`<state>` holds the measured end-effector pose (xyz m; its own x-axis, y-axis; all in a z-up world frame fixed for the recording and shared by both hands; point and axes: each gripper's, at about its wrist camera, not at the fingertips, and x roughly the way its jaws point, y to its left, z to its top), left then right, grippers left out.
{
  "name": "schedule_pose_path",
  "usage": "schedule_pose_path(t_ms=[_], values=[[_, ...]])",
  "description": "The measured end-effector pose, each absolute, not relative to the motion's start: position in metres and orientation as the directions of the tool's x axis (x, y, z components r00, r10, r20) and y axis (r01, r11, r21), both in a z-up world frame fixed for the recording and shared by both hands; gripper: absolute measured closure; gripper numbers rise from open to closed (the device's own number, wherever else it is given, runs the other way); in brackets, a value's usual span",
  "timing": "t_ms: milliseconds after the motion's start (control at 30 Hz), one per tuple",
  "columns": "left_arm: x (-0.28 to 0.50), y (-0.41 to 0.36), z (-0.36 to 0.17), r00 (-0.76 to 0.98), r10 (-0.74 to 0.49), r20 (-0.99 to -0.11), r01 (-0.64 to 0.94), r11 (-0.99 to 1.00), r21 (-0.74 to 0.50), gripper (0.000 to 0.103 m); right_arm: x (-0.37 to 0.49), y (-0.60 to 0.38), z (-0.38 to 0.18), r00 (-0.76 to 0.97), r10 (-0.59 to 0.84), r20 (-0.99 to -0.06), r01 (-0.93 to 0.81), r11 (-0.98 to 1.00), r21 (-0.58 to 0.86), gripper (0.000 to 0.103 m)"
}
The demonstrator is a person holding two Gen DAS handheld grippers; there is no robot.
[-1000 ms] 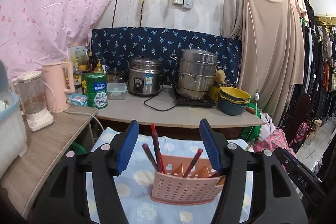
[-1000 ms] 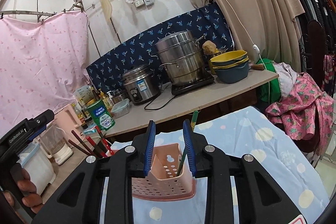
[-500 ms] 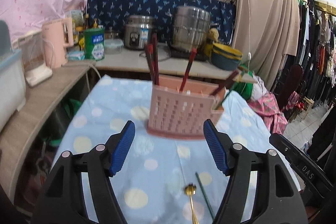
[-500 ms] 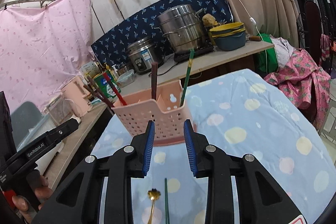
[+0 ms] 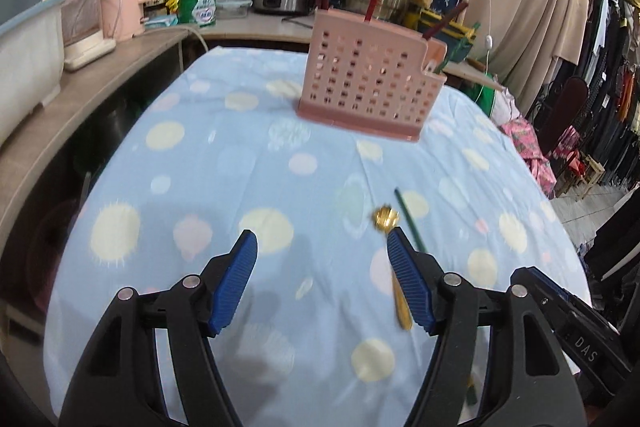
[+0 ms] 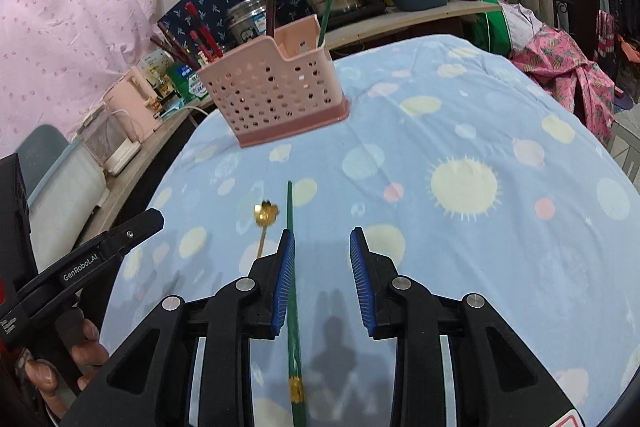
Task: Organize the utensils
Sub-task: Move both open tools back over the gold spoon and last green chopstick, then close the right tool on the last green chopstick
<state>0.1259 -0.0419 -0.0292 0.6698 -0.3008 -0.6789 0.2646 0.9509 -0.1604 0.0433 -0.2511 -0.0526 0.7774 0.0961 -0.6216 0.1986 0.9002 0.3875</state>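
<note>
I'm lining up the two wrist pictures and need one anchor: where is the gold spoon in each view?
Left wrist: the gold spoon lies on the cloth right of centre, its handle running down behind the left claw's right finger.
Right wrist: the gold spoon lies left of centre, just left of the green chopstick.
Shared landmark: the pink utensil basket, farther back on the cloth.

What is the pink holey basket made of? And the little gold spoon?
The pink perforated basket looks like matte moulded plastic: even colour, neat rows of punched holes. The small gold spoon looks like shiny metal, glinting on the cloth, though gold-coloured plastic can't be ruled out.
</note>
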Motion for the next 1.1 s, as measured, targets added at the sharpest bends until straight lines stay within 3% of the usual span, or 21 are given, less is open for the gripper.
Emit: schedule_pose_path(t_ms=[400,1100], values=[[0.085,-0.031,-0.075,0.57,-0.305,-0.763,0.242,0.95,-0.199,0.039,0.004,-0.219,-0.09,0.707,0.107,-0.699,0.174,0.932,0.319,0.074],[0.072,-0.036,-0.08,0.566,-0.301,-0.767,0.259,0.949,-0.181,0.037,-0.008,-0.192,-0.093,0.701,0.107,-0.705,0.102,0.964,0.247,0.076]])
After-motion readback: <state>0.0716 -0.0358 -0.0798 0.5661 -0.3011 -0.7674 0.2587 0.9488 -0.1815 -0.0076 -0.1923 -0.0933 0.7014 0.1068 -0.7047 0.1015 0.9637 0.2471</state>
